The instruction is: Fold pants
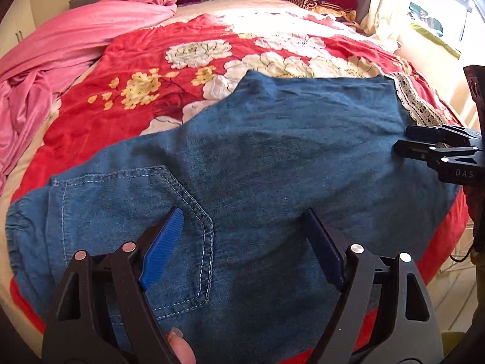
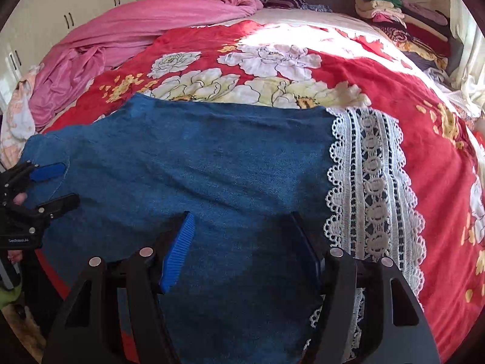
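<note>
With pants (image 1: 257,157) flat on the bed (image 1: 127,60), left gripper (image 1: 242,242) and right gripper (image 2: 242,242) hover, jaws spread, empty; pre-grasp step, next likely pinch near edge for folding.

Matt denim pants (image 2: 212,157) (lace hem (image 2: 372,182))
</note>
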`<state>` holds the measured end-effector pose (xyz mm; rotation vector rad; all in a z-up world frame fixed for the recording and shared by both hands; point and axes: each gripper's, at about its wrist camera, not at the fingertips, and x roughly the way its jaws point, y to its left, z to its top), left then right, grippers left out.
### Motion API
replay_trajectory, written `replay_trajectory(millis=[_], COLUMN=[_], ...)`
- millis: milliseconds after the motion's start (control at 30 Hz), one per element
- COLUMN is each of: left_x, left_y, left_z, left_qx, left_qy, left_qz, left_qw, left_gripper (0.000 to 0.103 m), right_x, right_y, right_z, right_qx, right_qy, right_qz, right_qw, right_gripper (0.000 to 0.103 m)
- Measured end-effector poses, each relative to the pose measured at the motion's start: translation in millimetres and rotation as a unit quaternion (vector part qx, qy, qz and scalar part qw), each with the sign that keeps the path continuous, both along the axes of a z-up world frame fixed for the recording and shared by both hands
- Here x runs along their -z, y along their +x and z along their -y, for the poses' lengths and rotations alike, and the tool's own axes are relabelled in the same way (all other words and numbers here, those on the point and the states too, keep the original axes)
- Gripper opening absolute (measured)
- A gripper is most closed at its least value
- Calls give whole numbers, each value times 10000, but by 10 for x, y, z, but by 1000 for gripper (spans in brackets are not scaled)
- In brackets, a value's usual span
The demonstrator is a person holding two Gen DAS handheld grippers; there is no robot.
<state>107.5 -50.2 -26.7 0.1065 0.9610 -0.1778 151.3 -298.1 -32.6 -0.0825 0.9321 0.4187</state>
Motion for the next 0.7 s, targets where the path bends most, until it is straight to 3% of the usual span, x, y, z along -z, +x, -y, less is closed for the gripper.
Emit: replay_trajectory(millis=[233,400,700], left_x=[-107,-407,-766], left_y=[-19,-97,3], left_z=[4,137,484], left_qx=[-28,168,543], left_qy=[-221,-395,-380], left_qz=[-104,228,564], left_qw=[9997,9988,9962], left_gripper=[75,75,77], right_x=[-83,-371,-613], right_y=[-94,-323,-592], right_z=[52,178,632], right_qx=[152,385,841], right_qy=[293,273,441], right_qz=[178,578,745], right_qw=[9993,9972,9927], right_gripper=[64,78,83])
